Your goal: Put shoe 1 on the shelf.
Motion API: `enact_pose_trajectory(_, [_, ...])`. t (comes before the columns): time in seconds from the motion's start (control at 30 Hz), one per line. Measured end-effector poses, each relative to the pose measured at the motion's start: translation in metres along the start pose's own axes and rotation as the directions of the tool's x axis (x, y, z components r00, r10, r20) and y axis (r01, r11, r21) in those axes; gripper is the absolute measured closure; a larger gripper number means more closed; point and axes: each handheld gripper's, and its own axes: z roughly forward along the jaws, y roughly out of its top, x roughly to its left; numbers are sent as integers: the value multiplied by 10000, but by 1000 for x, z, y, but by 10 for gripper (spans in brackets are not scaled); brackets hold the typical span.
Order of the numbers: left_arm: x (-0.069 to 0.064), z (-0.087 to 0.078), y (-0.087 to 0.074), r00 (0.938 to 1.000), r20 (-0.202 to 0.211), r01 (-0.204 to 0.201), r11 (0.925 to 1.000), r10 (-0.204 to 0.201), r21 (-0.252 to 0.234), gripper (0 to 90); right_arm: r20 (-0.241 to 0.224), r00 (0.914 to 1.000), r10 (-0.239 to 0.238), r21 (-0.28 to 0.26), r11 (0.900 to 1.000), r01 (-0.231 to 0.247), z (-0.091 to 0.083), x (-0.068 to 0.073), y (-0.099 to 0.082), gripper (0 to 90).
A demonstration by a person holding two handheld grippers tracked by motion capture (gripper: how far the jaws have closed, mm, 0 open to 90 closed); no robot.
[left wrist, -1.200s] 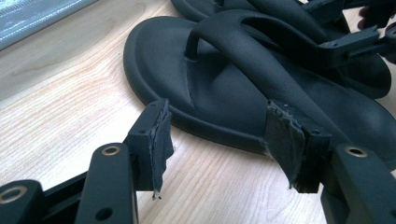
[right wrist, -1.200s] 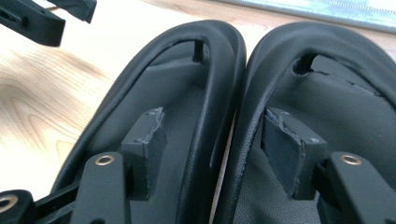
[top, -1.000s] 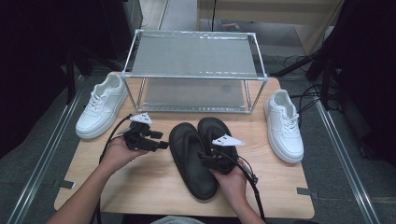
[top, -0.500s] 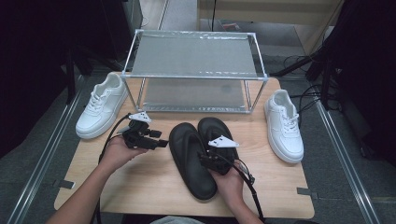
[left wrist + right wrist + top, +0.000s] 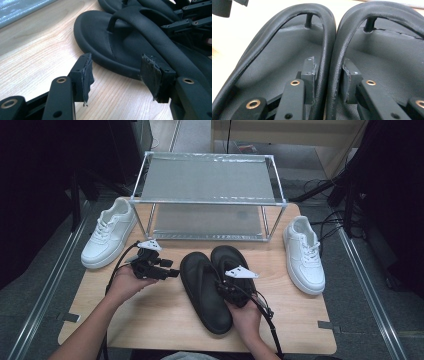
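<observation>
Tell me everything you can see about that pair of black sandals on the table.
The black flip-flops lie side by side, touching, soles down on the wooden table, toes toward the metal rack. They look like matte rubber, each with a rounded thong strap. The right gripper pinches both inner straps together; the left gripper waits open beside them.

Right gripper (image 5: 231, 287): in the high view its jaw tips are hidden among the sandal straps (image 5: 329, 50); the grey plate covers its body.
Right sandal (image 5: 232, 265): heel hidden under the right hand (image 5: 247, 312).
Left sandal (image 5: 120, 50): heel cut off by the left gripper view's right edge.
Sandals in the right gripper view: toes and outer sides cut off by the edges.
Left gripper (image 5: 167, 270): jaw gap too small to tell in the high view.
Forearms: cut off at the high view's bottom edge.
Rack (image 5: 210, 200): lower shelf partly hidden by the top shelf.
</observation>
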Motion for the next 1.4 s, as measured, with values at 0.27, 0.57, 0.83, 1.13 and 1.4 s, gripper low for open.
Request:
enact_pose_trajectory(0.27, [0, 0, 0, 10000, 54, -6, 10000, 6, 37, 438, 77, 9999, -83, 40, 10000, 83, -3, -5, 2, 747])
enact_pose_trajectory(0.57, [1, -8, -3, 10000, 26, 19, 9998, -19, -174, 438, -44, 10000, -36, 205, 9998, 37, -4, -13, 12, 753])
enact_pose_trajectory(0.83, [7, -13, -9, 9996, 54, 291, 9992, -290, -266, 437, -33, 10000, -34, 157, 9999, 34, 6, -21, 37, 754])
enact_pose_trajectory(1.13, [0, -13, -18, 9996, 153, 225, 9997, -223, -125, 437, 313, 9992, -239, -14, 9997, 240, 39, -30, 82, 753])
enact_pose_trajectory(1.4, [-7, -8, -20, 9996, 275, 92, 10000, -93, 36, 434, 1003, 9947, -204, -162, 9996, 221, 70, -47, 106, 754])
